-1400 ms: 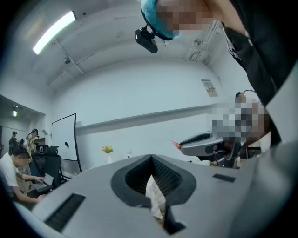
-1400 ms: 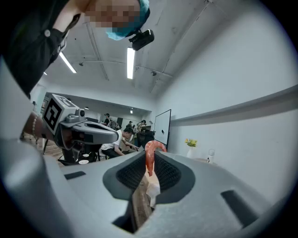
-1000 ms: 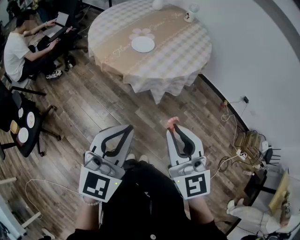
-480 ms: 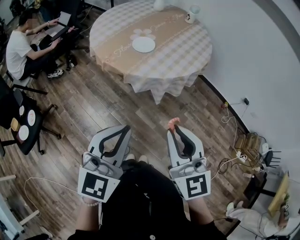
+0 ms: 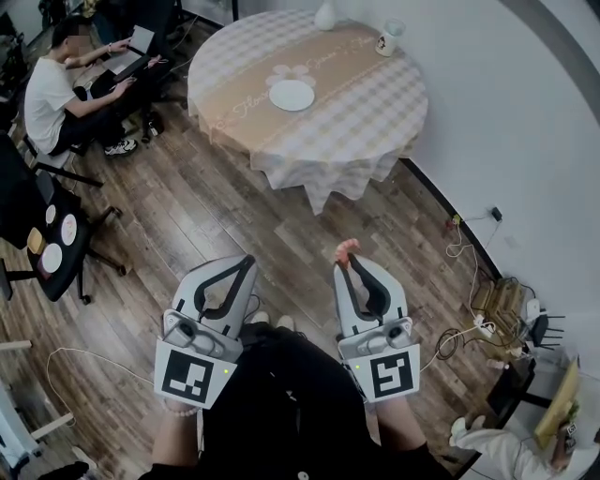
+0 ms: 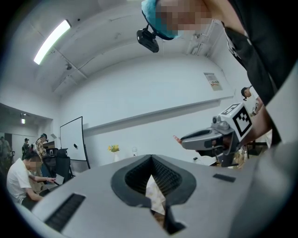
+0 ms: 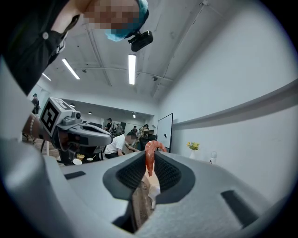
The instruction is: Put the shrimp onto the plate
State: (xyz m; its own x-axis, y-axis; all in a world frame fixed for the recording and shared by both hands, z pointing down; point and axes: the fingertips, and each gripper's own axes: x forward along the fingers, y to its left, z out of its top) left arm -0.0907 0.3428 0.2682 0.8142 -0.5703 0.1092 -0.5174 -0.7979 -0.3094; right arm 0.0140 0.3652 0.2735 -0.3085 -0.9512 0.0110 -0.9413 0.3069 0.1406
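Note:
My right gripper [image 5: 347, 256] is shut on an orange shrimp [image 5: 346, 248], which sticks out past the jaw tips; in the right gripper view the shrimp [image 7: 150, 155] curls up between the jaws. My left gripper [image 5: 246, 263] is shut with nothing in it, its tips [image 6: 151, 158] meeting. Both are held low, over the wooden floor in front of the person. The white plate [image 5: 292, 95] lies far ahead on the round table [image 5: 366, 122] with a checked cloth.
A white vase [image 5: 327, 13] and a cup [image 5: 388, 39] stand at the table's far edge. A seated person [image 5: 56, 98] works at a laptop at the left. A black chair [image 5: 47, 244] stands at the left, cables and boxes [image 5: 497, 300] along the right wall.
The view has shifted a little; the table and plate sit slightly lower and to the right in the head view. Both grippers keep their pose, the shrimp still held.

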